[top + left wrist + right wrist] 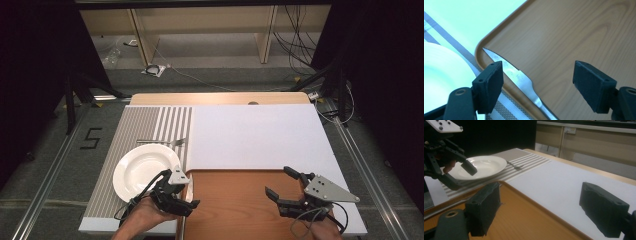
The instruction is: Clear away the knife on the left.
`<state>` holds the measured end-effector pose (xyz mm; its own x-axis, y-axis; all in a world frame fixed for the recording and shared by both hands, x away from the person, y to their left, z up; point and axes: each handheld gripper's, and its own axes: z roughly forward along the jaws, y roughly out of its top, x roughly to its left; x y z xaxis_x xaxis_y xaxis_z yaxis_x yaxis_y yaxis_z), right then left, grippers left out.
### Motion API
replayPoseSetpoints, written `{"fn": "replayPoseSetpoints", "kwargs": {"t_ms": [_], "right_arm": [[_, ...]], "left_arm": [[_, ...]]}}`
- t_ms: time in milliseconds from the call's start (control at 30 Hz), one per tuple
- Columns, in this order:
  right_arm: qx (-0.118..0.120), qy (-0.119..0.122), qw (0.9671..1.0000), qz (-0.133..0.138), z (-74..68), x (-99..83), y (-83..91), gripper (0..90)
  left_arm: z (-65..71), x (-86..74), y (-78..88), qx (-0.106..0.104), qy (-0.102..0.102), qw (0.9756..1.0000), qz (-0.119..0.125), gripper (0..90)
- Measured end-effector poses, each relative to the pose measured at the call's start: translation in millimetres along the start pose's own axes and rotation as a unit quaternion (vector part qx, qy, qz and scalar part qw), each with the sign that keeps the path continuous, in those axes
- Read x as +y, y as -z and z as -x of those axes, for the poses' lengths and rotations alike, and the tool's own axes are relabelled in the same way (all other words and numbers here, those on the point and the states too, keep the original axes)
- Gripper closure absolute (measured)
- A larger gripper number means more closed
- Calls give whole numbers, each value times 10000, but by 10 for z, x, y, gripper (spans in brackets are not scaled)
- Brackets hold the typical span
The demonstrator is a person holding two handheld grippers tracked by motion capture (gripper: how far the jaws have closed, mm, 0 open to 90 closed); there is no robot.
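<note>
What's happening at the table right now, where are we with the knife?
A person works two handheld grippers at a table set with a striped placemat, a white plate and a fork beyond it. The left gripper hovers with open jaws over a knife that lies along the left rim of the wooden tray, beside the plate; its pads do not touch the knife. The right gripper hangs open over the tray's right side, holding nothing.
</note>
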<state>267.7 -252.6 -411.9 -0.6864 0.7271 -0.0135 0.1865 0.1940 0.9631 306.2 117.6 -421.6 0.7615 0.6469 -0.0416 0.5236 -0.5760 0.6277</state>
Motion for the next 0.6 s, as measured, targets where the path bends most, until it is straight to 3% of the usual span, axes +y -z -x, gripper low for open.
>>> {"fn": "replayPoseSetpoints", "kwargs": {"t_ms": [267,600], "right_arm": [[-14,-14,10000,-4,7,-3,6,179],[-20,-54,10000,4,21,-12,5,179]], "left_arm": [[-61,29,70,91,89,9998,169,182],[-169,76,165,242,180,9989,369,176]]}}
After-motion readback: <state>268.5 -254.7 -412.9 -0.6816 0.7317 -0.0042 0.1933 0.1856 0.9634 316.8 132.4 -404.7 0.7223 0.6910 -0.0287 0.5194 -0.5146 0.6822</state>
